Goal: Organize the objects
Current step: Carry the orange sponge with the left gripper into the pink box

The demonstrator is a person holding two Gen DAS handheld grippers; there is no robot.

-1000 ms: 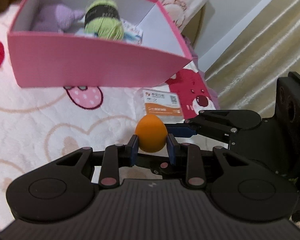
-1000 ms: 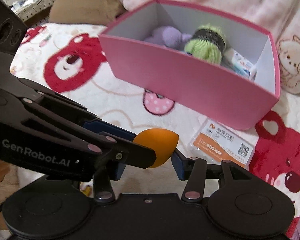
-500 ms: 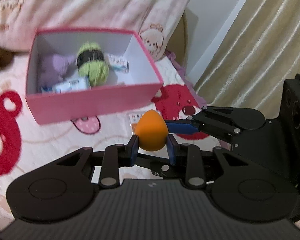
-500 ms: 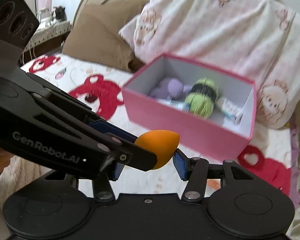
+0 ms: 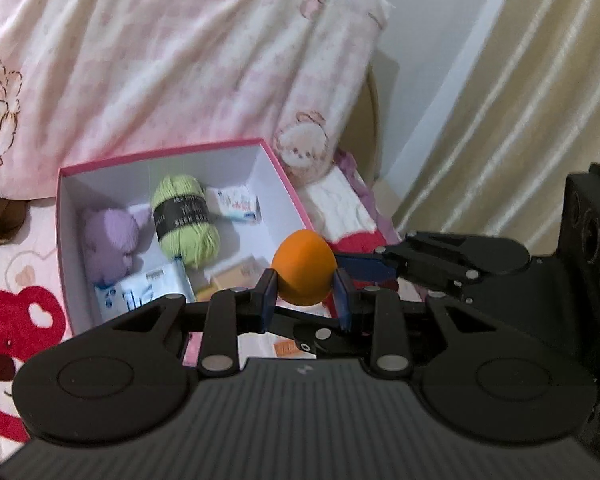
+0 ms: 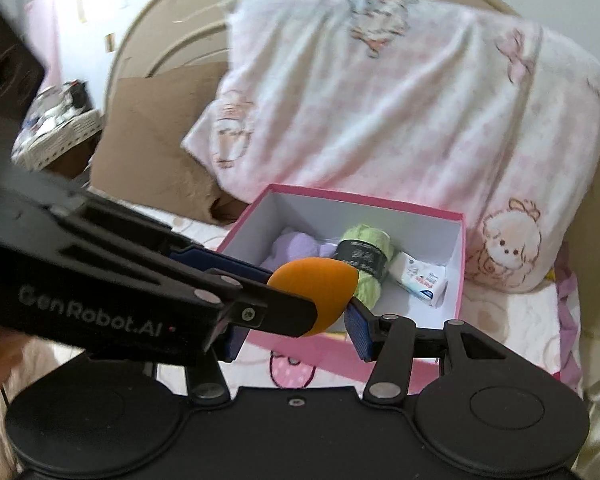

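Observation:
An orange egg-shaped sponge [image 5: 304, 272] hangs in the air just in front of the near right corner of the pink box [image 5: 160, 154]. My left gripper [image 5: 305, 295] is shut on its sides. My right gripper [image 6: 298, 334] comes in from the right and straddles the same sponge [image 6: 312, 292]. Its right pad [image 6: 360, 332] touches the sponge's pointed end, while its other pad is hidden behind the left gripper's finger [image 6: 260, 304]. Inside the box [image 6: 364, 198] lie a green yarn ball [image 5: 184, 220], a purple plush [image 5: 108, 240] and tissue packs [image 5: 236, 204].
The box sits on a white blanket with red bears [image 5: 4, 360]. A pink-and-white pillow [image 5: 180, 60] leans behind it, with a brown cushion [image 6: 156, 152] to its left. A cream curtain [image 5: 520, 120] hangs on the right. An orange card [image 5: 288, 348] lies below the grippers.
Both grippers have risen together with the sponge between them. The box, first seen from its side, now shows its inside from above. The card has slipped under the grippers.

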